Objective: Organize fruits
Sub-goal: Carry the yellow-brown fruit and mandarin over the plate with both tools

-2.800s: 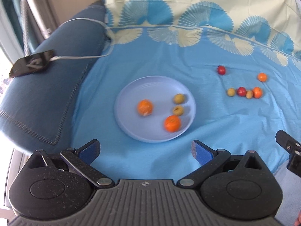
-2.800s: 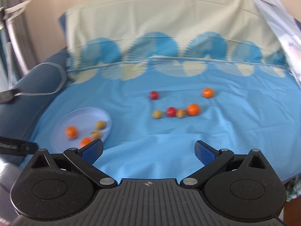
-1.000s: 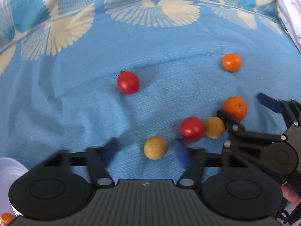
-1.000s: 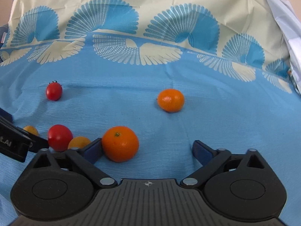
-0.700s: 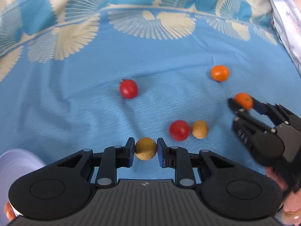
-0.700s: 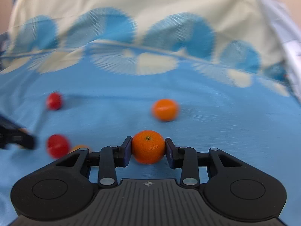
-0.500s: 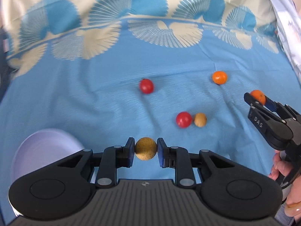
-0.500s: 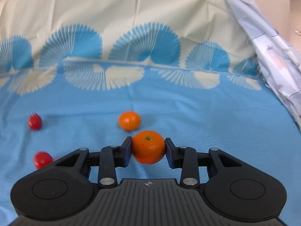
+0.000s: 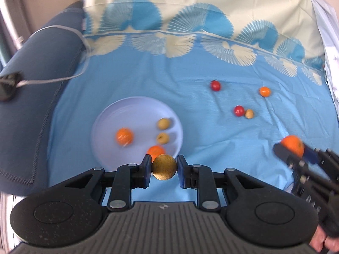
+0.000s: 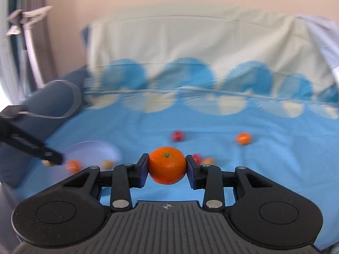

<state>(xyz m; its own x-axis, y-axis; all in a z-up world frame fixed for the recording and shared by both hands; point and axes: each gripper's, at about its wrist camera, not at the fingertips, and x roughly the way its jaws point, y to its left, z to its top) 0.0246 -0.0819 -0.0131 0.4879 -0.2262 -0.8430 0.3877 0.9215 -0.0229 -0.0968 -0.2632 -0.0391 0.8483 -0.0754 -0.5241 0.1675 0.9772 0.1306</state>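
My left gripper point(image 9: 164, 167) is shut on a small yellow-brown fruit point(image 9: 164, 166) and holds it in the air just short of the near rim of the pale blue plate point(image 9: 127, 112). The plate holds two oranges point(image 9: 124, 136) and two yellowish fruits point(image 9: 163, 123). My right gripper point(image 10: 167, 165) is shut on an orange point(image 10: 167, 165), raised above the cloth; it also shows at the right of the left wrist view point(image 9: 292, 146). On the cloth lie two red tomatoes point(image 9: 215, 85), one orange point(image 9: 264, 91) and one yellowish fruit point(image 9: 249, 113).
The blue patterned cloth point(image 9: 190, 67) covers a soft surface. A dark blue cushion point(image 9: 31, 84) with a white cable point(image 9: 53, 80) and a black device point(image 9: 7, 84) lies at the left. A pale sheet point(image 9: 330, 31) hangs at the right.
Both grippers closed on their fruits, lifted them and pulled back. The left one has swung left, so the plate is now in front of it. The right one has risen and turned left.
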